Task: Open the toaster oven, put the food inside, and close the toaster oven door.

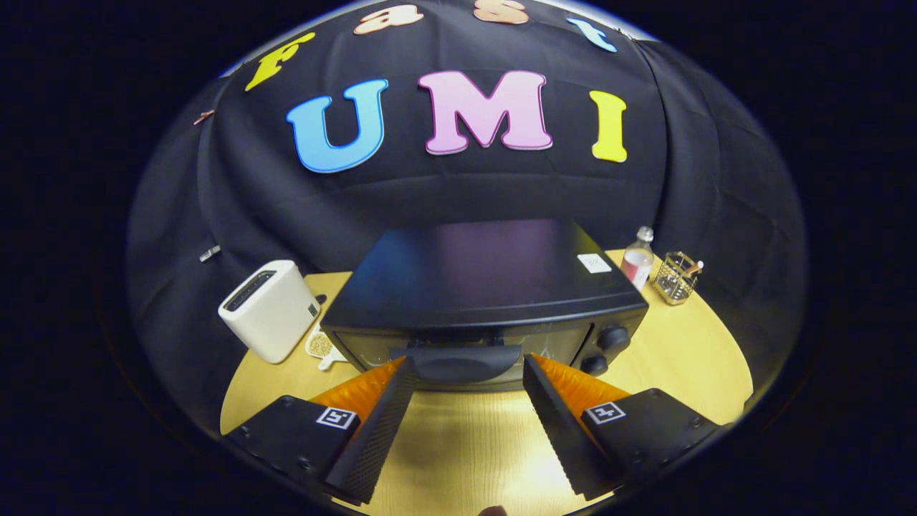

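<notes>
Toaster oven (487,287) sitting on the wooden bench (680,358), door shut, glass front dim. Door handle (458,362) running along the top edge of that door. Gripper (467,367) poised just in front of the oven, fingers (383,416) spread wide, released, grasping nothing, one tip off each end of the handle. Whether either tip touches the handle: cannot tell. Two control knobs (605,347) to the right of the door. No food made out near the oven or through the glass; too dark inside to judge. A shut door fits an oven yet to be loaded, and equally one already loaded and closed.

Left of the oven, a white toaster (269,309), with a small white dish (320,345) between the two. Behind the oven's right corner, a clear bottle (637,259) and a wire holder (677,277).

Risks from here, judged only from the layout: fingers closing along the handle's length rather than across it, so no real bite and a slip off the rounded bar. Pulling straight back rather than down along the hinge arc, dragging the whole oven forward over the smooth bench. Right finger straying wide toward the knobs and turning one. A swing to the left nudging the dish or the toaster.
</notes>
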